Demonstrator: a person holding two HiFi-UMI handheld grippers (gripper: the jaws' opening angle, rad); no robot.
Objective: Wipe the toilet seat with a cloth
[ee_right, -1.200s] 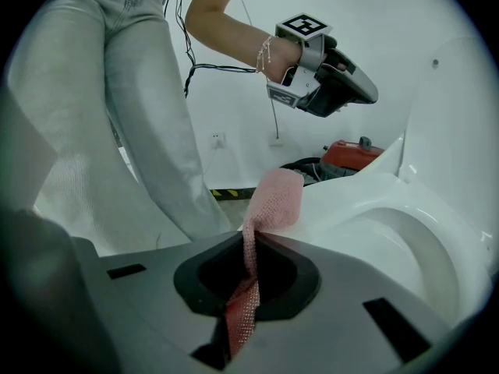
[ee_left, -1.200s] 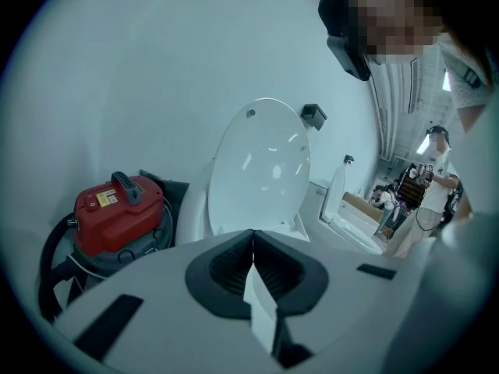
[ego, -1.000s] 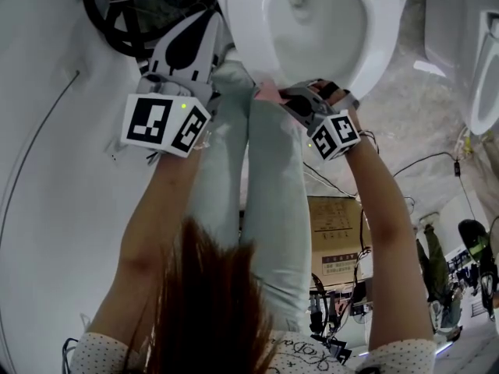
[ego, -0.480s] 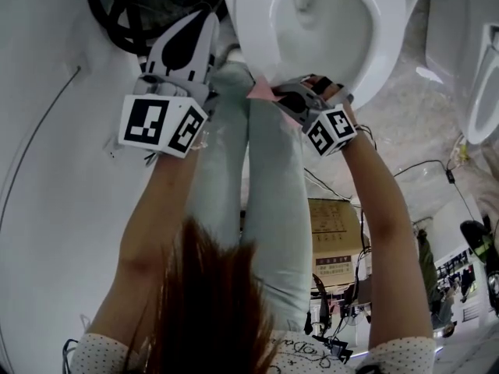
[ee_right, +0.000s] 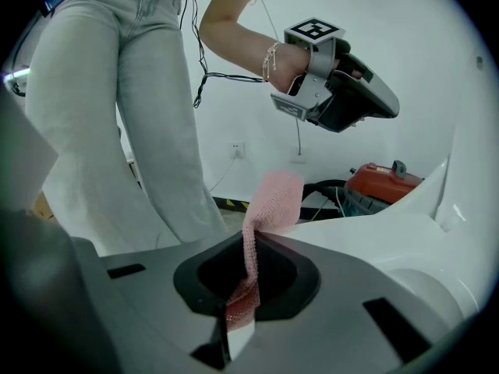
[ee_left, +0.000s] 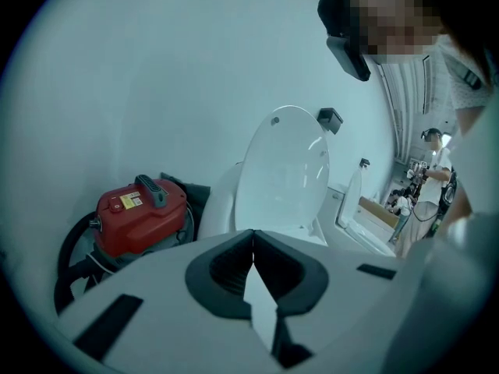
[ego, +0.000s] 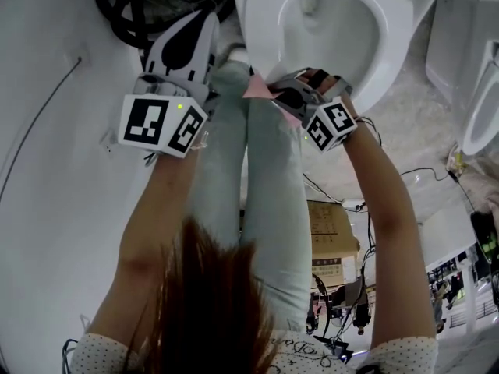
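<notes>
Right tongs (ee_right: 248,244) slid cloth (ee_right: 270,199) leftward along toilet seat (ego: 261,29); left tongs (ee_left: 253,244) closed.

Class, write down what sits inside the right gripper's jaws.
A pink cloth is clamped in the right gripper; its free end stands up beyond the jaws. How much cloth lies deeper between them is covered.

Head view: steeply down from above, toilet (ego: 261,29) at far end. Left gripper view: low, near, faces raised lid (ee_left: 284,170) and red vacuum (ee_left: 140,213). Right gripper view: at the rim (ee_right: 374,232), faces left; shares that vacuum.
</notes>
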